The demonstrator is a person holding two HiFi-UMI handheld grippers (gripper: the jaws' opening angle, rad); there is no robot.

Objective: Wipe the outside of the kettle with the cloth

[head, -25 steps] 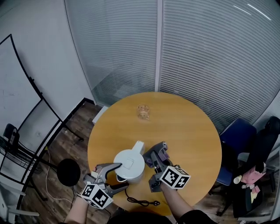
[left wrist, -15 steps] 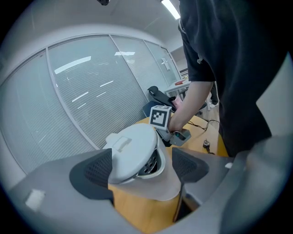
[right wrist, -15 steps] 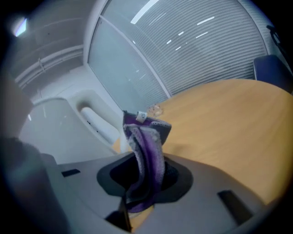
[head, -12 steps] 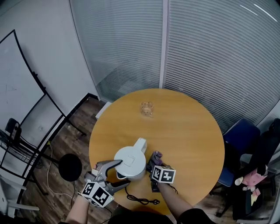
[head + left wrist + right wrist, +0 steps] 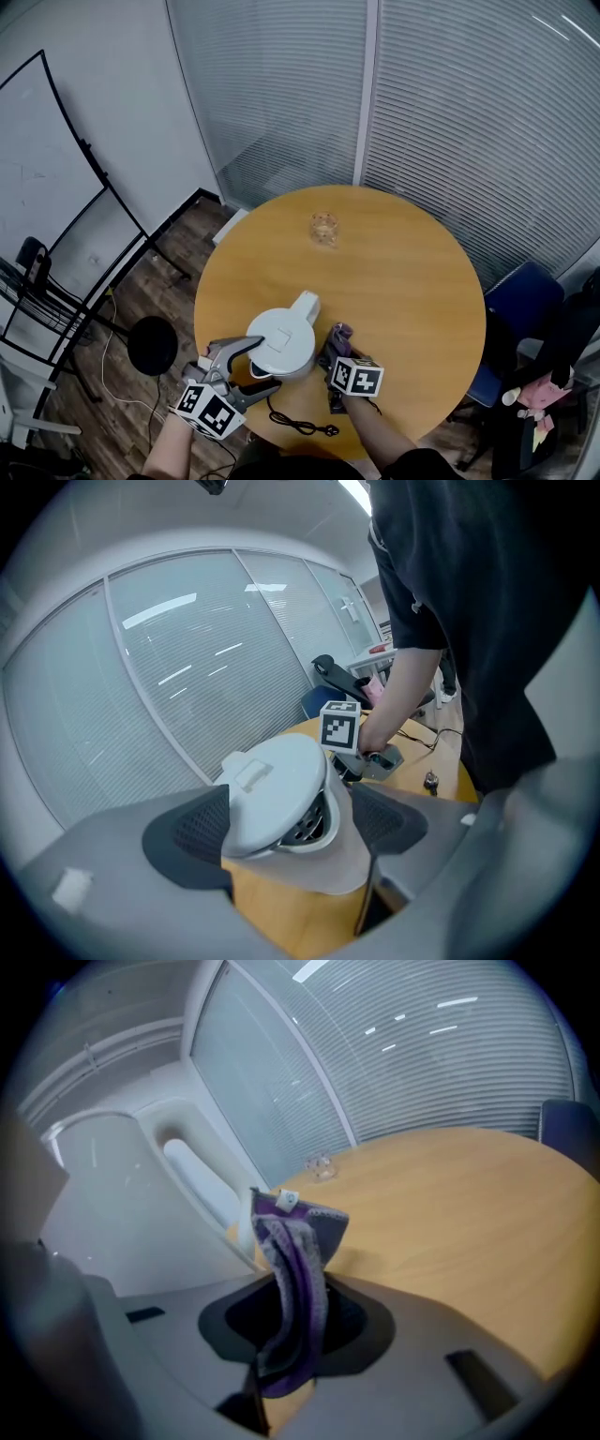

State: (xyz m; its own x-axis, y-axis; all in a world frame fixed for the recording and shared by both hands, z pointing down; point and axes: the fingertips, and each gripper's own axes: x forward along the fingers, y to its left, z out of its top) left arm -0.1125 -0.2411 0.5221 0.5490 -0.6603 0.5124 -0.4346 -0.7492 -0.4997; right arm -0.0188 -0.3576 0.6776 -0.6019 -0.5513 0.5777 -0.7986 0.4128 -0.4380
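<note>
A white kettle [image 5: 279, 341] stands near the front edge of the round wooden table [image 5: 403, 281]. My left gripper [image 5: 246, 373] reaches in from the front left, its jaws closed on the kettle's lower body; in the left gripper view the kettle [image 5: 281, 803] fills the gap between both pads. From the right, my right gripper [image 5: 335, 354] is shut on a purple cloth [image 5: 338, 335] that sits against the kettle's right side. The right gripper view has the cloth [image 5: 292, 1279] hanging upright from the jaws beside the kettle's handle [image 5: 199, 1183].
A small glass [image 5: 323, 228] stands at the far side of the table. A black power cord with plug [image 5: 302, 427] lies at the front edge. A blue chair [image 5: 517, 298] is at the right, a black stool [image 5: 152, 345] and a whiteboard stand at the left.
The right gripper has moved left with the cloth, up against the kettle's side. The left gripper has stayed on the kettle. The head view has shifted slightly.
</note>
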